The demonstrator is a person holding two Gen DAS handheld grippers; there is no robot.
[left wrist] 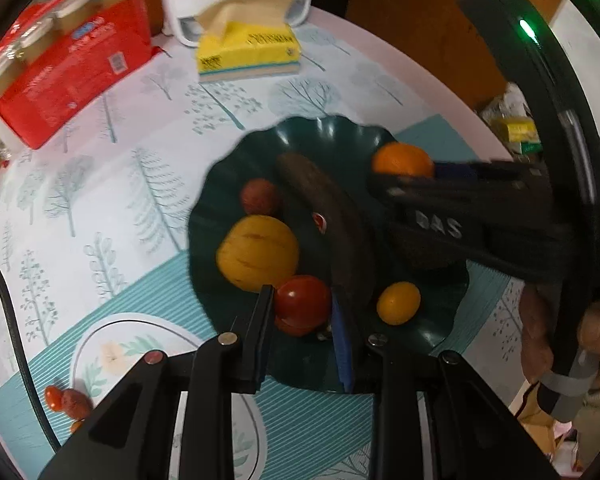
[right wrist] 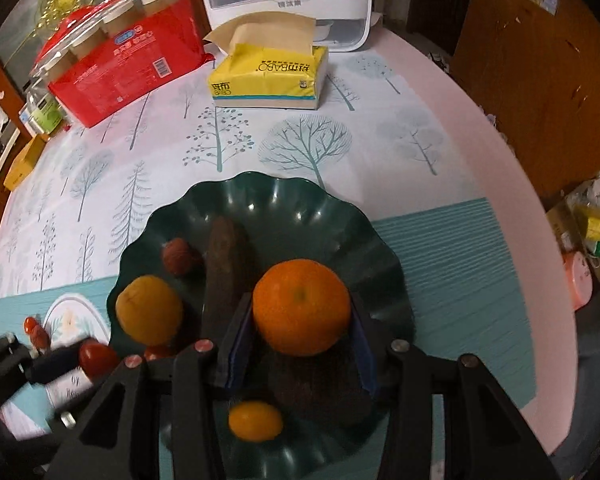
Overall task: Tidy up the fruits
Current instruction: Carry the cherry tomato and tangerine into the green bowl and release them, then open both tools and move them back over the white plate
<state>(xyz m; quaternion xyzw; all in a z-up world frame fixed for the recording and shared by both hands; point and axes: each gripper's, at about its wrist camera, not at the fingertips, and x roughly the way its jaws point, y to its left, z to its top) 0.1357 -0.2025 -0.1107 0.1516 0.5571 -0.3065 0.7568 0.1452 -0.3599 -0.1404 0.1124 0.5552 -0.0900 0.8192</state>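
Tree-print tablecloth (right wrist: 300, 136) fills both views; dark green scalloped plastic dish (right wrist: 332, 216) sits lower centre w/ most fruit in it: long brown-black banana (right wrist: 224, 252), yellow pear-like fruit (left wrist: 258, 254), small yellow kumquat (right wrist: 255, 420). Right gripper (right wrist: 302, 320) has jaws closed round the round orange mandarin (right wrist: 302, 306), over the dish, probably not yet resting. Left gripper (left wrist: 300, 312) brackets the red tomato (left wrist: 302, 300) at the near rim; jaws narrow, contact unclear thru blur. Step: placing. Next: lower, release, then fetch the small red fruits (left wrist: 66, 400), lower left.
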